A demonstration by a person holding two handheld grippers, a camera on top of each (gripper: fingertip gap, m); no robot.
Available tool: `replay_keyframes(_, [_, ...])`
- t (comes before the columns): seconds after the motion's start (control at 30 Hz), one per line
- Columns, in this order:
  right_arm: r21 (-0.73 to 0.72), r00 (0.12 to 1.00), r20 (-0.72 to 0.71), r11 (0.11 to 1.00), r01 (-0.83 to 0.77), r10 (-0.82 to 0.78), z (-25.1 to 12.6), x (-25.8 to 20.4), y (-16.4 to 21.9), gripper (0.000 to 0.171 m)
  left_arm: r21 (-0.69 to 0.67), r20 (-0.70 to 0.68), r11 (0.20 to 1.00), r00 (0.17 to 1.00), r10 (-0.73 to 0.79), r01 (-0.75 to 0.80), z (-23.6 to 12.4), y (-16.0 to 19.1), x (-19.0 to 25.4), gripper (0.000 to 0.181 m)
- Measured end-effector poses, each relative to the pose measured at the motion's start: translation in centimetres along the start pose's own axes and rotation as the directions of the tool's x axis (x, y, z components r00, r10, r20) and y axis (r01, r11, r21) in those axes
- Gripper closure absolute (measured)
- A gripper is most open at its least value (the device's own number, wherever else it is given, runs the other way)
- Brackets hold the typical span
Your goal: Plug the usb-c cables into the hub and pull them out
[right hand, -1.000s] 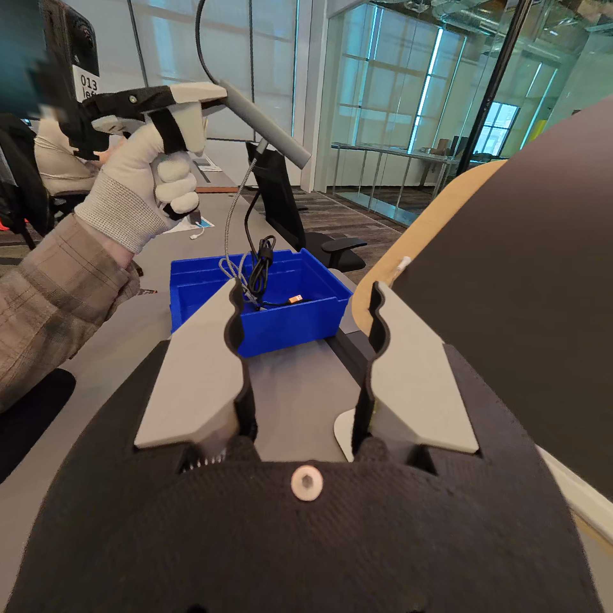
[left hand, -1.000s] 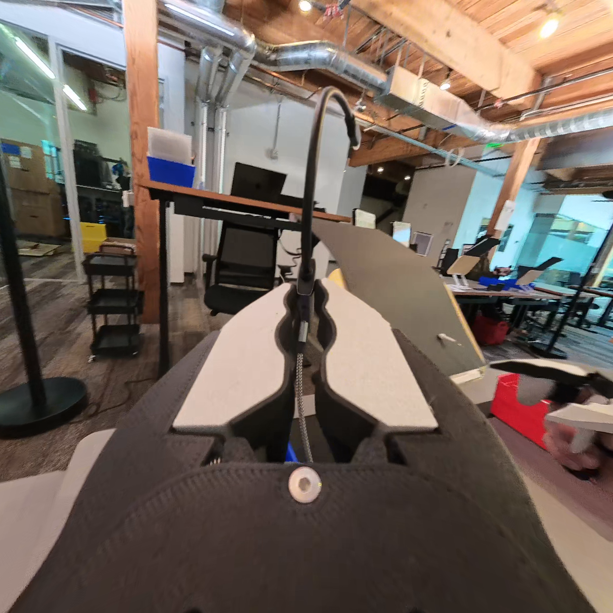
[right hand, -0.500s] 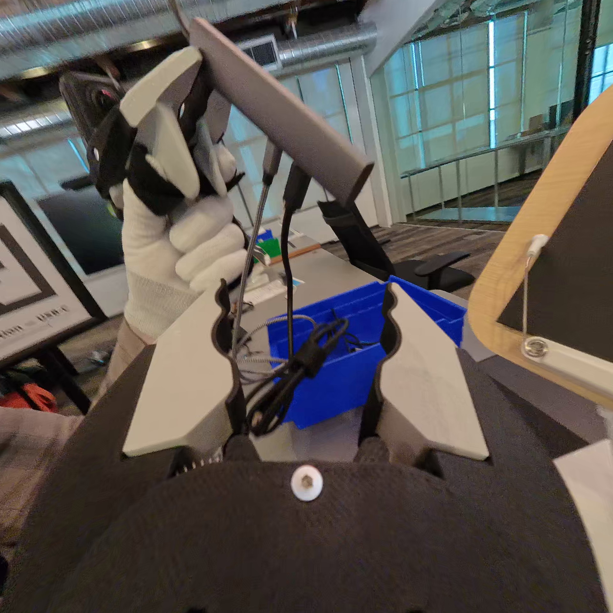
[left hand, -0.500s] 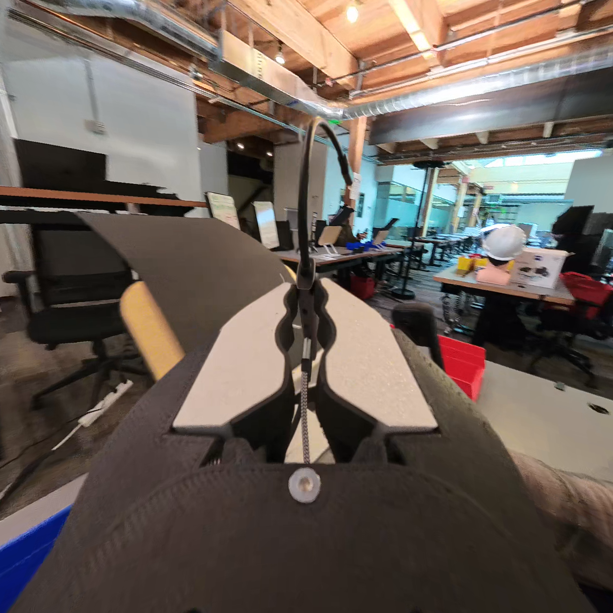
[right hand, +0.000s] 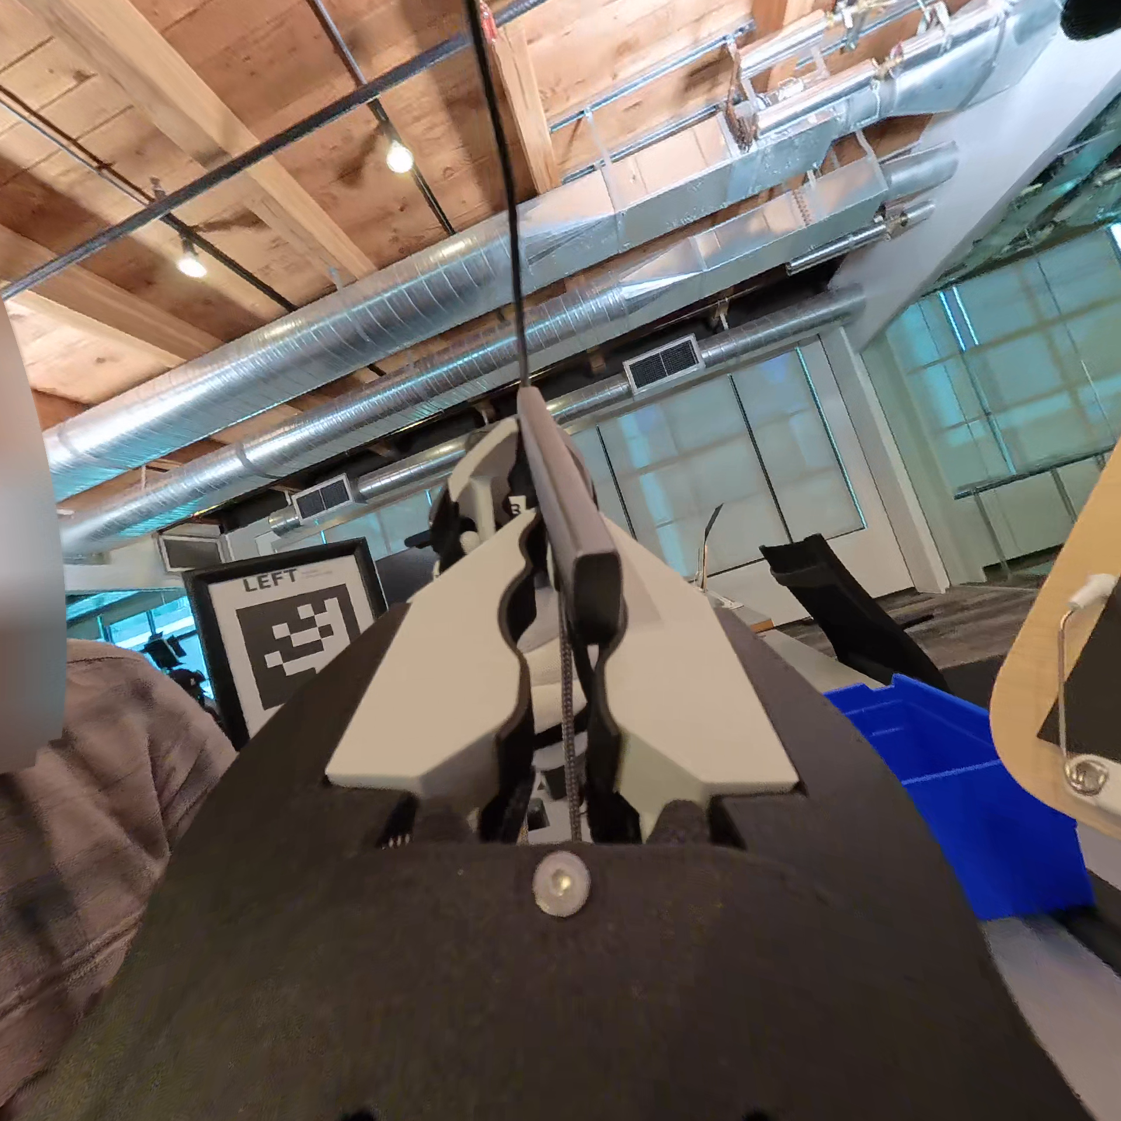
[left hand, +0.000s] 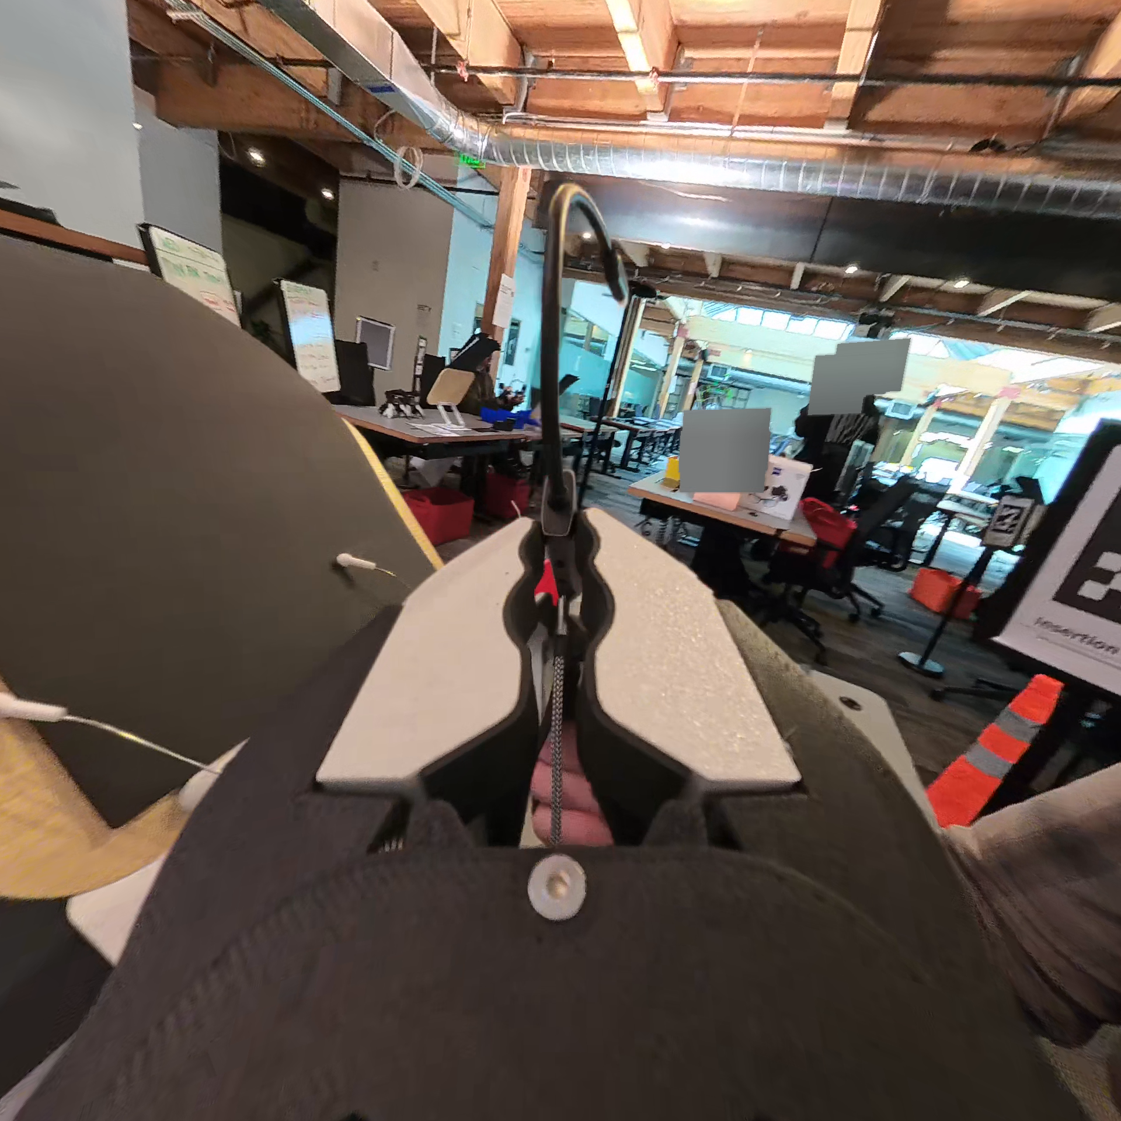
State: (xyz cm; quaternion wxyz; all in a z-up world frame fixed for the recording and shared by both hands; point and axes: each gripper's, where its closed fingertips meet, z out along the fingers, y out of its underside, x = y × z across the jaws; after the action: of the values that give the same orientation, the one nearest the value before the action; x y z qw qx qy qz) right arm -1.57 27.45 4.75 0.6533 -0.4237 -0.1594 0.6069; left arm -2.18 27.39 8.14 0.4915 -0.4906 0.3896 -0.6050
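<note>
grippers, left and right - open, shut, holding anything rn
Left gripper: shut on the hub.
Right gripper: nearly closed around the hub's other end; firm grip cannot be told.

Your left tool (left hand: 561, 546) and right tool (right hand: 561, 540) each show two pale grey, wavy-edged fingers (left hand: 449, 667) on a black textured body fixed by one silver screw (left hand: 556, 888), and your sleeve (right hand: 85, 788) is a grey-brown plaid.
</note>
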Motion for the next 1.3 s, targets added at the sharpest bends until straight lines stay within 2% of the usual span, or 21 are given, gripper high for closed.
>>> replay_keyframes(0.1, [-0.049, 1.000, 0.017, 0.999, 0.021, -0.020, -0.3, -0.5, -0.1, 0.168, 0.010, -0.062, 0.998, 0.997, -0.054, 0.055, 0.1, 0.2, 0.0, 0.172])
replay_keyframes(0.17, [-0.097, 1.000, -0.011, 0.995, 0.027, -0.028, -0.5, -0.2, -0.1, 0.168, -0.014, -0.051, 0.999, 0.998, -0.040, 0.039, 0.1, 0.6, -0.4, 0.172])
replay_keyframes(0.27, [-0.155, 1.000, -0.005, 0.988, 0.008, -0.009, -1.1, -0.3, -0.4, 0.168, -0.039, -0.047, 0.996, 0.996, 0.073, -0.075, -0.1, 0.7, -0.2, 0.171])
replay_keyframes(0.37, [-0.197, 0.999, -0.021, 0.980, -0.033, 0.029, -2.2, -0.1, -0.9, 0.168, -0.041, -0.015, 0.960, 0.961, 0.275, -0.275, -1.0, 0.1, 0.2, 0.163])
replay_keyframes(0.43, [-0.211, 0.996, -0.047, 0.974, -0.080, 0.071, -3.1, 0.5, -1.4, 0.168, -0.100, 0.090, 0.878, 0.874, 0.477, -0.468, -1.7, -0.1, -0.5, 0.156])
replay_keyframes(0.47, [-0.228, 0.995, -0.034, 0.968, -0.102, 0.097, -3.5, 0.3, -1.4, 0.168, -0.127, 0.136, 0.804, 0.793, 0.594, -0.581, -2.1, -0.2, -0.5, 0.155])
replay_keyframes(0.53, [-0.263, 0.991, -0.053, 0.955, -0.136, 0.126, -4.4, 0.6, -1.3, 0.169, -0.213, 0.209, 0.613, 0.577, 0.789, -0.761, -2.5, -0.4, -0.4, 0.150])
replay_keyframes(0.63, [-0.340, 0.981, -0.066, 0.920, -0.193, 0.181, -5.4, 0.6, -0.4, 0.168, -0.390, 0.171, 0.339, 0.295, 0.940, -0.856, -1.5, 1.5, -0.5, 0.134])
replay_keyframes(0.7, [-0.387, 0.977, -0.089, 0.897, -0.214, 0.195, -5.8, 0.9, 0.5, 0.167, -0.446, 0.104, 0.209, 0.181, 0.978, -0.870, -0.1, 3.5, -0.2, 0.125])
replay_keyframes(0.73, [-0.399, 0.974, -0.110, 0.889, -0.226, 0.198, -5.9, 1.2, 1.0, 0.168, -0.457, 0.078, 0.170, 0.151, 0.986, -0.873, 0.8, 4.4, 0.0, 0.123])
replay_keyframes(0.83, [-0.443, 0.965, -0.153, 0.858, -0.259, 0.213, -6.0, 1.9, 2.4, 0.167, -0.545, 0.034, 0.077, 0.070, 0.997, -0.835, 2.5, 6.8, -1.3, 0.122])
replay_keyframes(0.87, [-0.440, 0.960, -0.184, 0.856, -0.272, 0.210, -6.2, 2.5, 2.6, 0.167, -0.572, 0.018, 0.055, 0.054, 0.998, -0.819, 2.6, 7.5, -1.9, 0.127])
replay_keyframes(0.93, [-0.436, 0.952, -0.208, 0.850, -0.296, 0.225, -6.7, 3.1, 2.8, 0.168, -0.592, -0.003, 0.049, 0.063, 0.998, -0.804, 2.8, 8.3, -2.8, 0.131])
replay_keyframes(1.0, [-0.435, 0.950, -0.187, 0.846, -0.307, 0.248, -6.9, 2.9, 2.8, 0.168, -0.646, -0.044, 0.009, 0.049, 0.998, -0.763, 2.4, 9.1, -4.2, 0.132])
replay_keyframes(1.1, [-0.458, 0.951, -0.169, 0.834, -0.307, 0.257, -6.7, 2.4, 3.2, 0.168, -0.663, -0.017, 0.019, 0.040, 0.999, -0.748, 2.2, 8.8, -5.3, 0.136])
replay_keyframes(1.17, [-0.450, 0.946, -0.168, 0.832, -0.325, 0.278, -6.5, 2.4, 3.3, 0.168, -0.664, 0.009, -0.019, -0.034, 0.999, -0.748, 2.3, 8.3, -5.4, 0.144])
replay_keyframes(1.3, [-0.412, 0.930, -0.186, 0.835, -0.366, 0.316, -6.2, 3.1, 3.6, 0.168, -0.666, 0.029, -0.078, -0.131, 0.991, -0.742, 2.5, 8.5, -6.2, 0.152])
